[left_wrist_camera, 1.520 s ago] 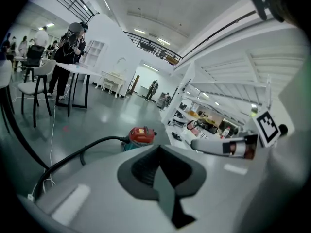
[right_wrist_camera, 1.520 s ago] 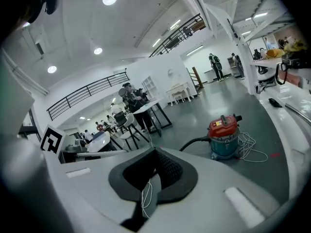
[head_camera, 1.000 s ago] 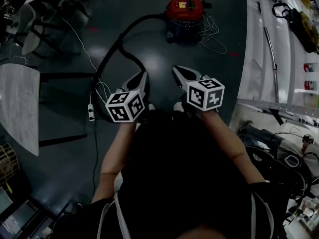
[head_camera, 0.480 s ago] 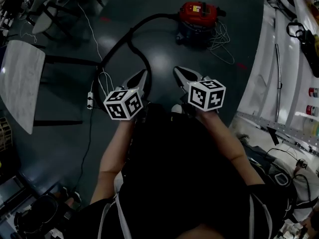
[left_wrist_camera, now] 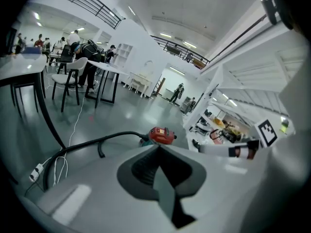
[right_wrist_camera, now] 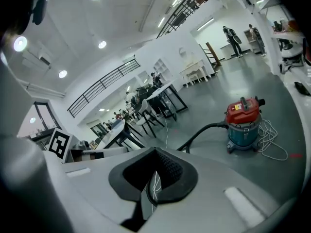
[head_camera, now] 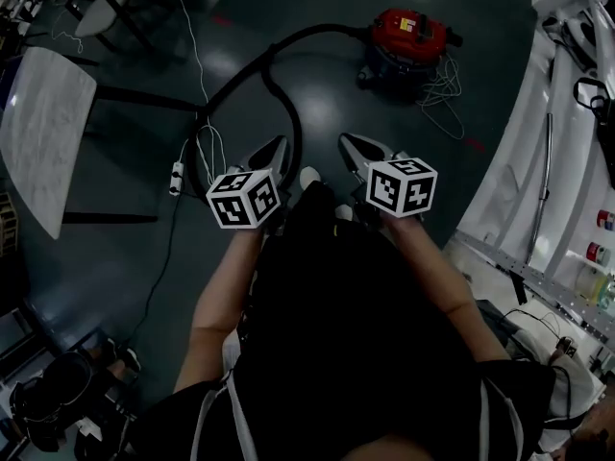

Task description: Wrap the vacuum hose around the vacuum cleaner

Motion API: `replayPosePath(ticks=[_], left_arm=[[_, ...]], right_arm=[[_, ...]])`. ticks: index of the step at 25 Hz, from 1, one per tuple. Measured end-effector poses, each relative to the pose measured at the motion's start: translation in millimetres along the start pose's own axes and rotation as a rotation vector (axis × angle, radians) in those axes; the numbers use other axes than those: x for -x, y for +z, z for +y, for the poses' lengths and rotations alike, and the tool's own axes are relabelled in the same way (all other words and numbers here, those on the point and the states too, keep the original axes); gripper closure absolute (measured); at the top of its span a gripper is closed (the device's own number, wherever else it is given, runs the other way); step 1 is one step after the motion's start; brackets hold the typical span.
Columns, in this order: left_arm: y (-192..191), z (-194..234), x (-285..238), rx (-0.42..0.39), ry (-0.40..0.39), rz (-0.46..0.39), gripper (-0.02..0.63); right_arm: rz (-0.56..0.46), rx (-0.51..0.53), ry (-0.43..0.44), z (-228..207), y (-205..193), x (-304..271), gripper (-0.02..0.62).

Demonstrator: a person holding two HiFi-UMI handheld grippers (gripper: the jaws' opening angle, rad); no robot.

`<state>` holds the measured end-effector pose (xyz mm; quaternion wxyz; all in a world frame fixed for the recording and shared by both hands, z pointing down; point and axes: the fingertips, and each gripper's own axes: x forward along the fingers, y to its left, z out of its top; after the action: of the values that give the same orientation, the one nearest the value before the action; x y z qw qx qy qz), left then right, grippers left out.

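Observation:
The red-topped vacuum cleaner point(head_camera: 413, 41) stands on the dark floor ahead and to the right. Its black hose point(head_camera: 252, 70) runs left from it, then curls back in a loop that ends near my left gripper's tip. My left gripper point(head_camera: 272, 150) and right gripper point(head_camera: 351, 145) are held side by side in front of my body, both shut and empty, well short of the vacuum. In the left gripper view the vacuum point(left_wrist_camera: 161, 135) and hose point(left_wrist_camera: 107, 140) lie beyond the shut jaws. The right gripper view shows the vacuum point(right_wrist_camera: 245, 123) at right, with its hose point(right_wrist_camera: 204, 130) leading left.
A white power strip point(head_camera: 176, 178) with thin cables lies left of the hose loop. A loose white cord point(head_camera: 440, 89) is piled beside the vacuum. A pale table point(head_camera: 43, 133) stands at left, chairs point(head_camera: 115, 8) behind it, and a long white workbench point(head_camera: 524, 185) at right.
The head view has swung, so the vacuum and bench sit further right in the picture. Both grippers remain shut and side by side, slightly lower. A shoe tip now shows between them.

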<state>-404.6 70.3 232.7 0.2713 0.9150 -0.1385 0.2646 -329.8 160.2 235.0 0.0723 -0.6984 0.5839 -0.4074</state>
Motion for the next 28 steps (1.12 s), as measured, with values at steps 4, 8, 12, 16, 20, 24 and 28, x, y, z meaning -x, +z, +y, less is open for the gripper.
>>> replayPosePath(ticks=[4, 8, 12, 16, 20, 24, 28], left_arm=[[6, 16, -21, 0.036, 0.005, 0.016, 0.598], [13, 34, -35, 0.065, 0.016, 0.027, 0.598], [24, 54, -48, 0.078, 0.003, 0.04, 0.598], [30, 87, -57, 0.103, 0.001, 0.058, 0.598], [34, 120, -62, 0.146, 0.02, 0.061, 0.598], [46, 149, -66, 0.143, 0.044, 0.055, 0.598], [39, 168, -56, 0.172, 0.072, 0.048, 0.598]], right_arm=[[0.042, 0.027, -0.017, -10, 12, -16, 0.601], [0.07, 0.022, -0.022, -16, 27, -39, 0.601], [0.107, 0.038, -0.004, -13, 42, -69, 0.601], [0.138, 0.065, 0.011, -5, 51, -102, 0.601], [0.187, 0.082, 0.002, 0, 55, -134, 0.601], [0.211, 0.098, 0.007, 2, 64, -172, 0.601], [0.259, 0.107, 0.028, 11, 57, -194, 0.601]])
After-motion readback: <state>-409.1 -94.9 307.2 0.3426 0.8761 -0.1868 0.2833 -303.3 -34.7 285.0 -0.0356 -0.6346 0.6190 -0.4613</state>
